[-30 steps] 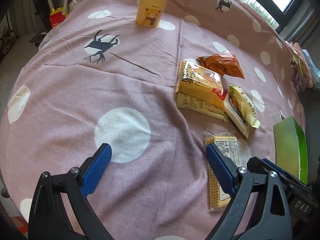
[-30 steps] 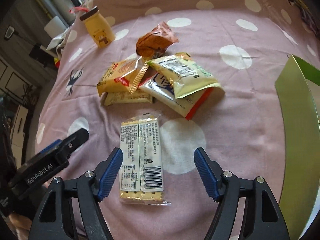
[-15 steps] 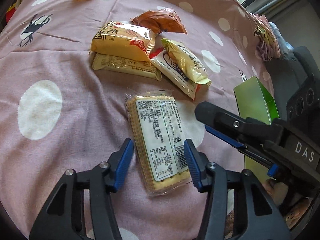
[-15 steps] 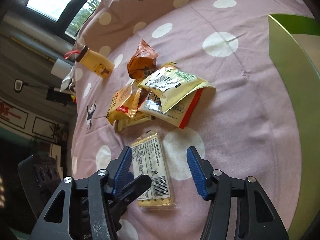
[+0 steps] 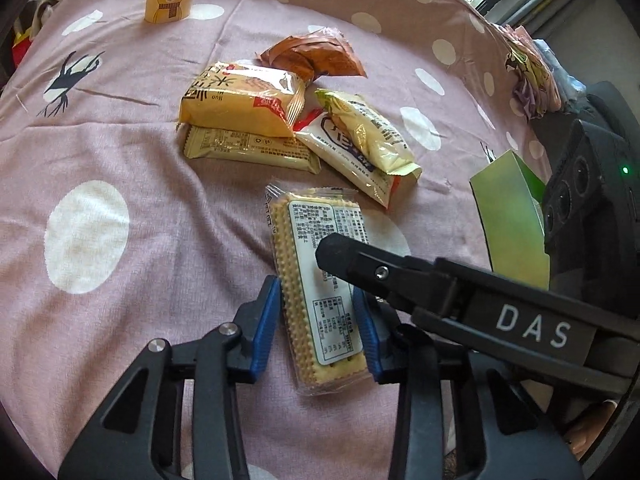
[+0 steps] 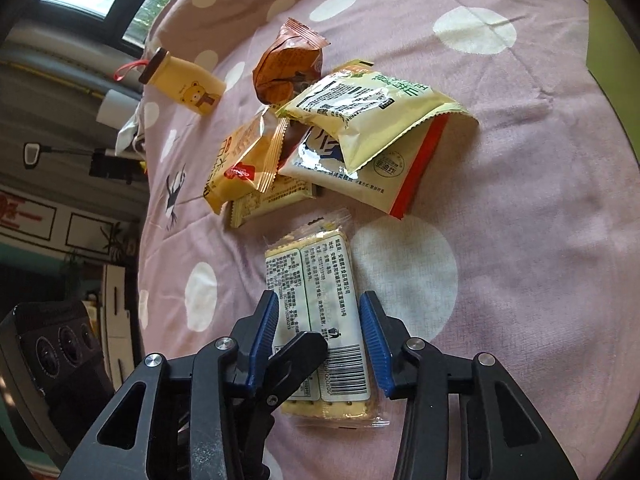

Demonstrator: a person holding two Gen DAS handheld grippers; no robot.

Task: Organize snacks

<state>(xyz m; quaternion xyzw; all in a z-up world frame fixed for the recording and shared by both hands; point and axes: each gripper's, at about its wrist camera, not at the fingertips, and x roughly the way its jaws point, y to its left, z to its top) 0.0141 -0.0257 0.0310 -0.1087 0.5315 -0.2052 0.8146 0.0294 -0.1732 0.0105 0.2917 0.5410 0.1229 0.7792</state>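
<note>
The right tool (image 5: pixel 532 326) bears "DAS" in white letters. The cracker packet (image 6: pixel 320 320) carries a barcode; its small print is illegible.
</note>
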